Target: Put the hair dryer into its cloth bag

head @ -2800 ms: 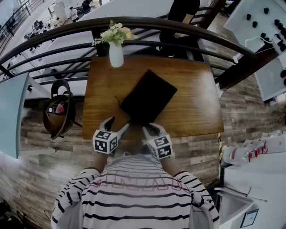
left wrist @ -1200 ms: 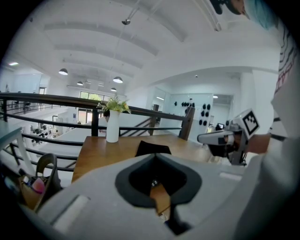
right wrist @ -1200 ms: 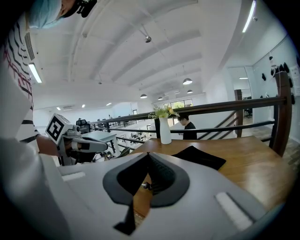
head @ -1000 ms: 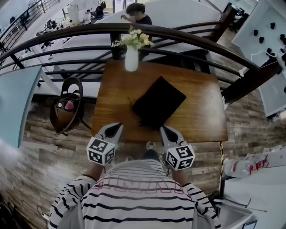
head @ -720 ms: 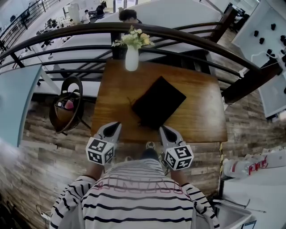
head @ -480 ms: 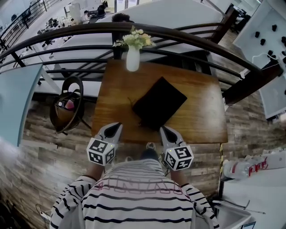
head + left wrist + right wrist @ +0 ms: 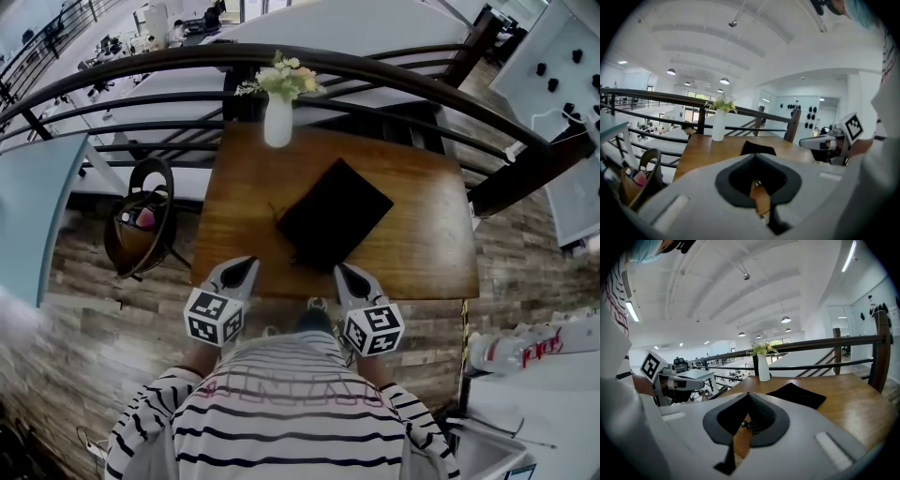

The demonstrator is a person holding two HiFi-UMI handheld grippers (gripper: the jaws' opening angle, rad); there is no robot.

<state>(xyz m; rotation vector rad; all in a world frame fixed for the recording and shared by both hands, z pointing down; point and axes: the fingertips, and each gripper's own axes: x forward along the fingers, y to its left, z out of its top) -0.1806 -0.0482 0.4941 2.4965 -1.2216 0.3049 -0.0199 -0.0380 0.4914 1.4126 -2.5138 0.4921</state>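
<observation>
A flat black cloth bag (image 7: 334, 213) lies at a slant in the middle of the wooden table (image 7: 422, 253); it also shows as a dark patch in the left gripper view (image 7: 758, 148) and the right gripper view (image 7: 797, 395). No hair dryer is visible on its own. My left gripper (image 7: 244, 270) is held at the table's near edge, left of the bag, shut and empty. My right gripper (image 7: 345, 276) sits at the near edge on the other side, also shut and empty. Neither touches the bag.
A white vase with flowers (image 7: 277, 108) stands at the table's far edge. A curved dark railing (image 7: 394, 75) runs behind the table. A round chair with a bag in it (image 7: 139, 225) stands on the floor at the left. White counters (image 7: 534, 375) are at the right.
Both grippers have drawn back from the bag's near corner to the table's near edge and spread apart. Over the last second they hold still.
</observation>
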